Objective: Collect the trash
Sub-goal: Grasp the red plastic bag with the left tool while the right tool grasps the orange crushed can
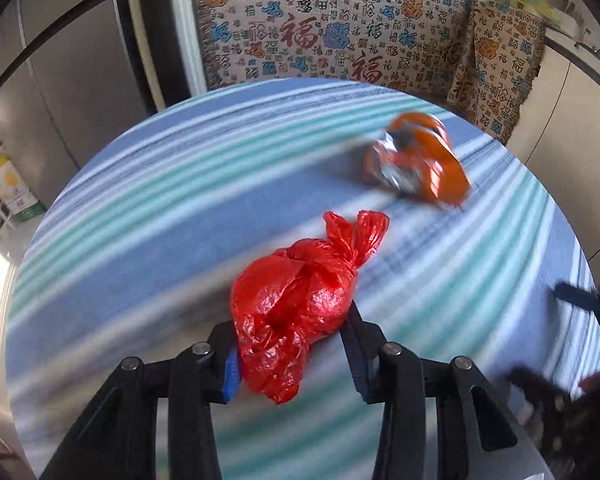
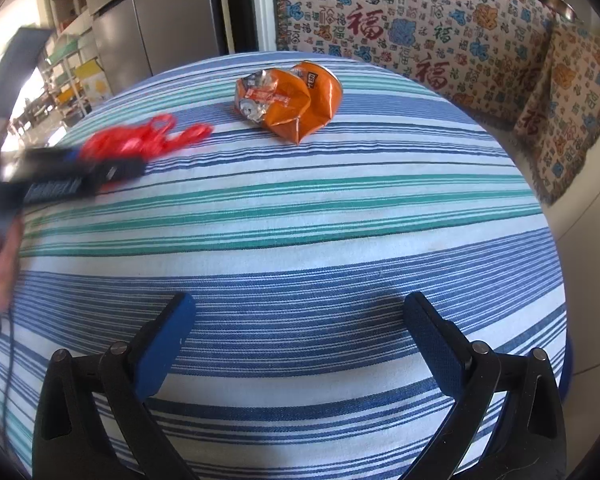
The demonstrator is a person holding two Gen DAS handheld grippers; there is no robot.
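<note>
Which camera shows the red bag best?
The left wrist view. There the red bag is close, sharp and fills the middle, squeezed in the left claw, with its knot clear. In the right wrist view it is only a small red blur at the left edge, partly behind the claw.

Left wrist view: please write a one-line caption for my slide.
Left gripper clamps a knotted red plastic bag above the striped tablecloth; a crushed orange wrapper lies beyond.
</note>
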